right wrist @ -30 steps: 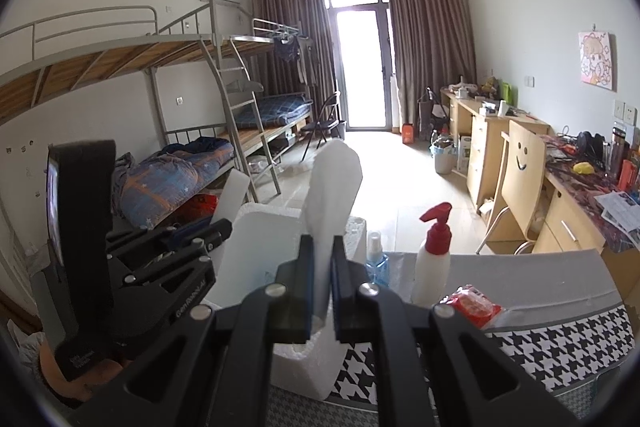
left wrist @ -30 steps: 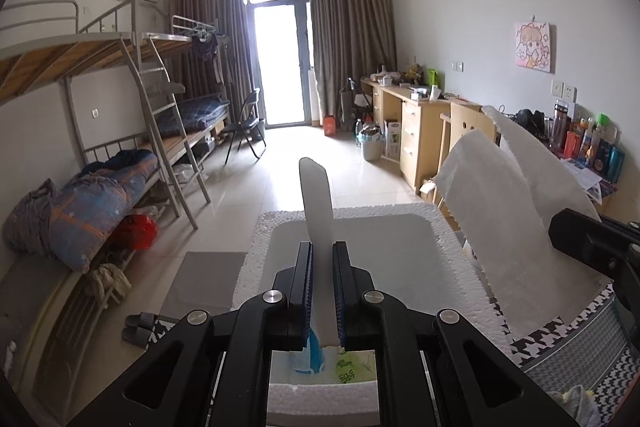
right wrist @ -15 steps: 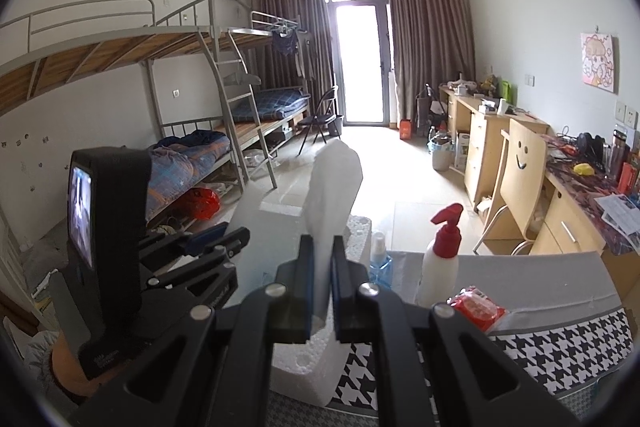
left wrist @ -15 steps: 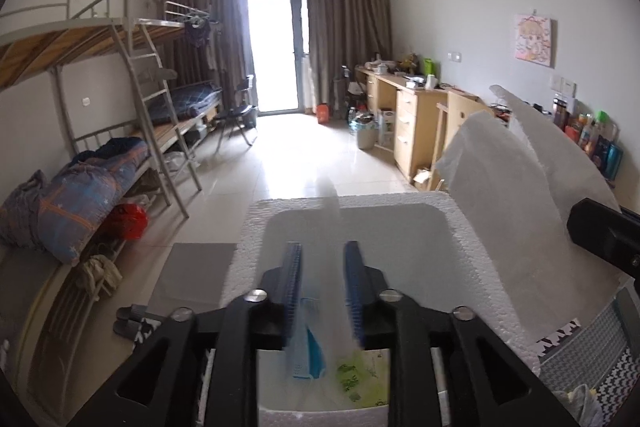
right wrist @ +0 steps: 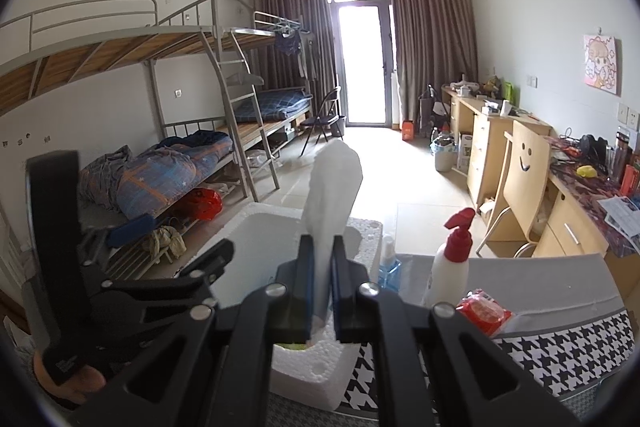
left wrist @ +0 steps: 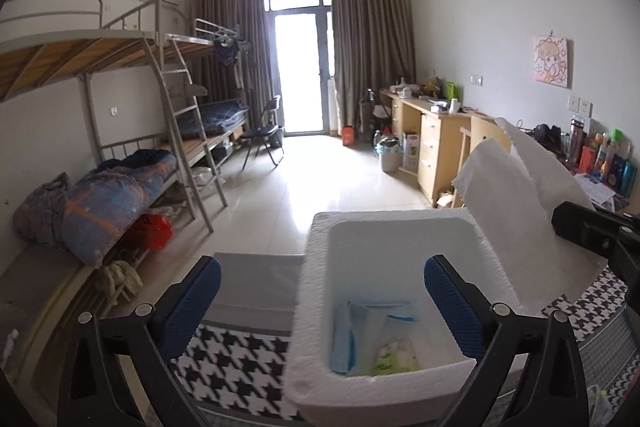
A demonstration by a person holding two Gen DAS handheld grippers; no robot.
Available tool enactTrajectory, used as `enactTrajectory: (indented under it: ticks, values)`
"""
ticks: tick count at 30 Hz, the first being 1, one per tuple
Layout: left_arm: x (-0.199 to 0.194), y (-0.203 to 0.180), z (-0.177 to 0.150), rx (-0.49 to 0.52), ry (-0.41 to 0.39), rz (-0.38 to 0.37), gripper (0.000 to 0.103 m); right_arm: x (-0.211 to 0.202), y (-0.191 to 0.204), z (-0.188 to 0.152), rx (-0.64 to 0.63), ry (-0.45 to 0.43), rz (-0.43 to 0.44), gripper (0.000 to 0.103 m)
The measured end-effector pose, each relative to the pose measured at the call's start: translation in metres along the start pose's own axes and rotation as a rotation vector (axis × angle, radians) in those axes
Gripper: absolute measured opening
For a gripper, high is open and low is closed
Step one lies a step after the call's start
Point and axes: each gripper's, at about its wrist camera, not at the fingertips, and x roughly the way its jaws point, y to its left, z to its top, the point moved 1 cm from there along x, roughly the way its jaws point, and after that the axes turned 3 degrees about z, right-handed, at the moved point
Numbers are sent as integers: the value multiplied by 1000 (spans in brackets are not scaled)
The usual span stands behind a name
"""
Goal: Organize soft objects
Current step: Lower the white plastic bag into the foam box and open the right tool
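Observation:
A white foam box [left wrist: 400, 227] stands on the houndstooth table cover [left wrist: 232, 359]. Inside it lie soft packs [left wrist: 376, 339], blue, white and green. My left gripper [left wrist: 322, 303] is open wide and empty, just above the box's near edge. My right gripper [right wrist: 322, 291] is shut on a white tissue sheet [right wrist: 334, 187] that stands upright over the box [right wrist: 256, 239]. The same sheet [left wrist: 516, 203] shows at the right of the left wrist view, held by the right gripper's black body [left wrist: 596, 235].
On the table right of the box stand a white pump bottle with a red top [right wrist: 454, 259], a small blue bottle [right wrist: 389, 263] and a red pack [right wrist: 482, 315]. Bunk beds [left wrist: 120, 155] line the left wall, desks [left wrist: 432, 139] the right.
My left gripper opened and let go of the white pack, which dropped into the foam box. The right gripper keeps its hold on the tissue sheet.

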Motion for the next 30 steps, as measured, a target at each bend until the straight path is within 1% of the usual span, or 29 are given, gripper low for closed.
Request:
enactTrajectory:
  ticks: [6, 9, 18, 21, 25, 27, 30]
  values:
    - [-6, 16, -3, -41, 3, 22, 102, 6, 4, -1, -5, 15, 14, 10]
    - [-6, 21, -6, -29, -1, 49, 102, 8, 6, -1, -12, 18, 16, 10]
    - [-15, 37, -13, -49, -4, 70, 102, 20, 16, -2, -26, 42, 31, 10]
    - [-18, 44, -15, -64, 6, 55, 102, 26, 19, -2, -40, 50, 27, 10]
    - [-23, 48, -18, -84, -3, 44, 102, 30, 20, -4, -45, 68, 30, 10]
    - [-25, 49, -19, -84, -2, 33, 102, 33, 20, -3, -36, 73, 37, 10]
    - [-30, 48, -20, -69, -11, 40, 102, 39, 18, -4, -27, 91, 40, 10]
